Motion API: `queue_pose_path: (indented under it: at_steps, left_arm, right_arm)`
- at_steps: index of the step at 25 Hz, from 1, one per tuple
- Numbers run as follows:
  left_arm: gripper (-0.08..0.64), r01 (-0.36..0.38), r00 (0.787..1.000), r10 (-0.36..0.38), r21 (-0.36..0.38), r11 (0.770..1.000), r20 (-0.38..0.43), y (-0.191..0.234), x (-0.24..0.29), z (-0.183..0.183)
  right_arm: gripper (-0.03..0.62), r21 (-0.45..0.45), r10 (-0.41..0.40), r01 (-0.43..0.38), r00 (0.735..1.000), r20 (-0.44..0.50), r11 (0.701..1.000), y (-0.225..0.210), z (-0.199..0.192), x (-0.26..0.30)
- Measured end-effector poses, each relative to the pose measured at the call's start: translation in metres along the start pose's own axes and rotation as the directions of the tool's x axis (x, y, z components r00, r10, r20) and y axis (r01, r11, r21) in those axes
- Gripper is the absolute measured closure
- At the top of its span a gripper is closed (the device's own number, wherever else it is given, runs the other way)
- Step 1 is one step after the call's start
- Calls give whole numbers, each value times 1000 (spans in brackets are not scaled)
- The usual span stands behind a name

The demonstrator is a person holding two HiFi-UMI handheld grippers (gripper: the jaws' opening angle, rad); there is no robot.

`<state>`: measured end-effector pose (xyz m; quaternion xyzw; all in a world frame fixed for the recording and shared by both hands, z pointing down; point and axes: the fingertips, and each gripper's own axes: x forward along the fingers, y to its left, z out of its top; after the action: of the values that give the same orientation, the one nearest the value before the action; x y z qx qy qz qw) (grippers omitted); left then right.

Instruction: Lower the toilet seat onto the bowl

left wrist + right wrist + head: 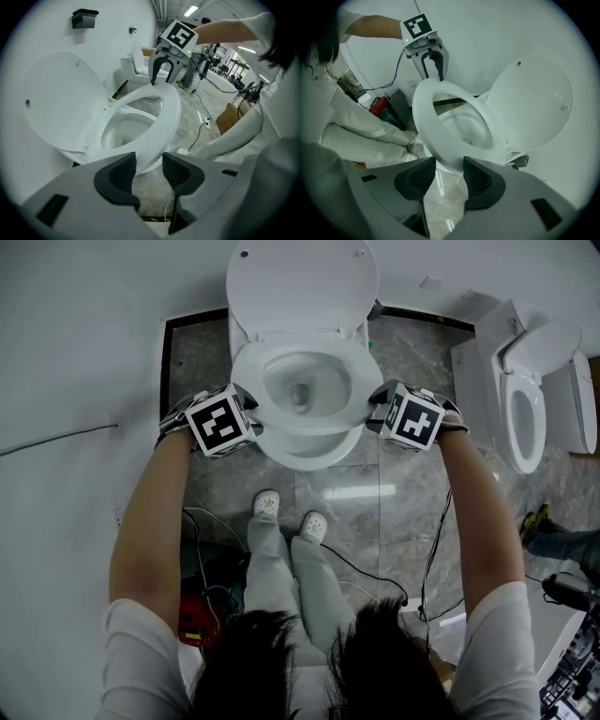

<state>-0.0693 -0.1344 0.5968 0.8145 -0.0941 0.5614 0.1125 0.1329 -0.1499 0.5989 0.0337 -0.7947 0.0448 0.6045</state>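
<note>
**Seat nearly home, jaws wide on either flank**

The seat (309,425) hangs low over the bowl (314,458). Its rim sits at the jaw tips of the left gripper (247,414) and the right gripper (377,414). Both pairs of jaws are spread and no pad presses the rim. One tool on each flank looks meant to bring the seat down level. Beyond both tools the lid (300,282) stands upright. From overhead, seat and bowl seem merged. Only the gripper views, looking along the jaws, show a wedge of gap under the seat's front, which suggests it is not yet fully down.
</note>
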Motion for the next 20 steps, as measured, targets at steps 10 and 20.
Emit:
queue_pose_path:
  at_steps: [10, 20]
  left_arm:
    - [359, 86, 996, -87, -23, 996, -13, -20, 20, -8]
    - [357, 150, 988, -151, -94, 984, -10, -29, 44, -16]
  right_arm:
    - [373, 17, 60, -59, 998, -29, 998, 20, -8, 24]
    - [354, 85, 137, -134, 990, -29, 987, 31, -16, 47]
